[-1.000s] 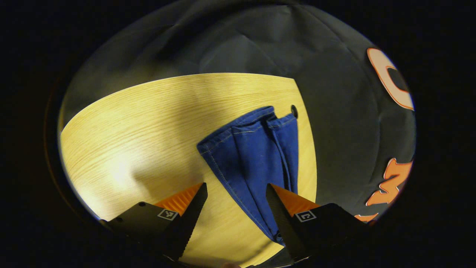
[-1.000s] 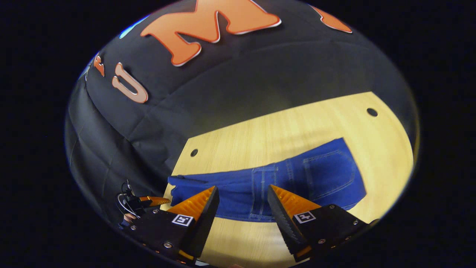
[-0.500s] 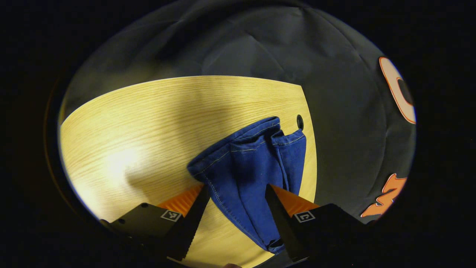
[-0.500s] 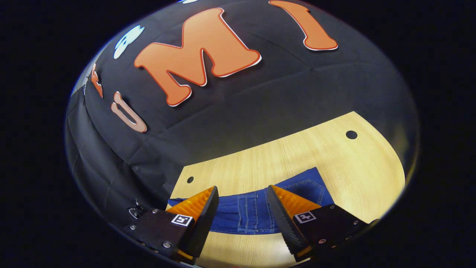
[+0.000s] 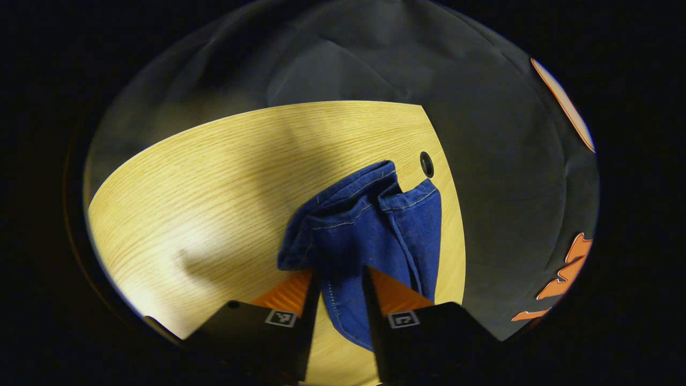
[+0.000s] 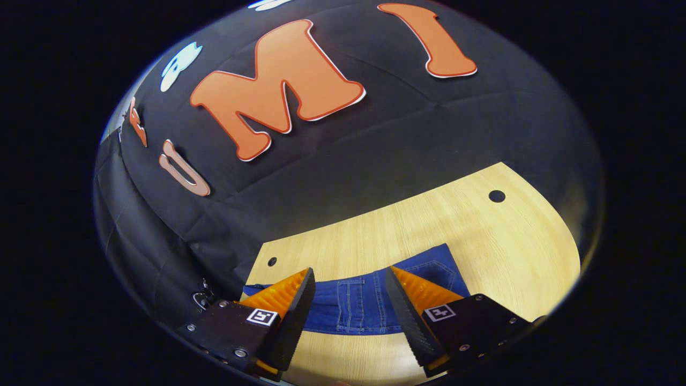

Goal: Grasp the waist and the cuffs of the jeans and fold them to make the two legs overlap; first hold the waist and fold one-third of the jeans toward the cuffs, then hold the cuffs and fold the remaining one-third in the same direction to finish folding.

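Observation:
Blue jeans (image 5: 370,230) lie on a light wooden table (image 5: 187,187). In the left gripper view their cuff end is bunched and lifted into folds. My left gripper (image 5: 340,287) is shut on that denim, which fills the narrow gap between its fingers. In the right gripper view the waist part of the jeans (image 6: 364,305), with a back pocket (image 6: 429,273), lies flat on the table (image 6: 482,241). My right gripper (image 6: 348,281) hovers open over it, with its fingers wide apart and nothing between them.
The black cloth wall rises right behind the table's far edge. A round hole (image 5: 426,164) sits in the tabletop beside the cuffs. Two more holes (image 6: 497,196) (image 6: 272,261) mark the far corners in the right gripper view. Bare wood spreads left of the cuffs.
My left gripper moved onto the cuff end and its fingers closed on the denim, bunching it. My right gripper tilted up and back, so the jeans sit lower in its view; it stayed open.

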The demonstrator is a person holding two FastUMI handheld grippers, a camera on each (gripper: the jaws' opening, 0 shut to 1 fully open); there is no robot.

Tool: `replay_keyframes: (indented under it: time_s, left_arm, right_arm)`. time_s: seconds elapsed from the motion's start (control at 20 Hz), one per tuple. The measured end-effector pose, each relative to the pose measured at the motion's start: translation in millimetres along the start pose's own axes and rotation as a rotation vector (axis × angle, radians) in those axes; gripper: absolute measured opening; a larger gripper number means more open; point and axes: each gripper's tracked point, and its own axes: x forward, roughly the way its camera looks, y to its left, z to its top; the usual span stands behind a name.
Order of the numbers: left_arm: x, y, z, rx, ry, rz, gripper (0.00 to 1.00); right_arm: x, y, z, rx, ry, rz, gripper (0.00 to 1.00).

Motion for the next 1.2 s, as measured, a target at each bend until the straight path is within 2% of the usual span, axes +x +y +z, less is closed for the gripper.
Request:
replay_keyframes:
  time_s: [0.05,0.1,0.2,0.25,0.4,0.55,0.7,0.85,1.2]
  left_arm:
    - [3,1,0,-0.015,0.001,-0.020,0.41]
    - [3,0,-1,-0.039,0.009,-0.056,0.24]
    - [3,7,1,-0.091,-0.028,-0.082,0.23]
    - [-3,8,2,-0.094,-0.041,-0.093,0.03]
    - [1,6,-2,-0.077,-0.094,-0.108,0.03]
    - [-10,-5,1,-0.035,-0.138,-0.138,0.01]
    - [-32,-31,-2,0.056,-0.182,-0.181,0.01]
    - [-60,-62,-7,0.175,-0.230,-0.193,0.01]
    - [-127,-147,-47,0.375,-0.281,-0.314,0.00]
  right_arm:
    - [0,-3,0,-0.002,0.004,-0.006,0.84]
    - [-3,-7,0,-0.004,0.003,-0.008,0.84]
    - [-5,-19,0,0.012,0.003,-0.027,0.84]
    - [-5,-23,0,0.028,0.003,-0.028,0.84]
    - [-5,-31,1,0.075,0.000,-0.031,0.84]
    - [-6,-37,5,0.072,-0.013,-0.039,0.84]
    - [-6,-45,16,0.070,-0.049,-0.066,0.84]
    - [-8,-56,30,0.071,-0.102,-0.101,0.84]
    - [-11,-59,41,0.051,-0.128,-0.085,0.84]
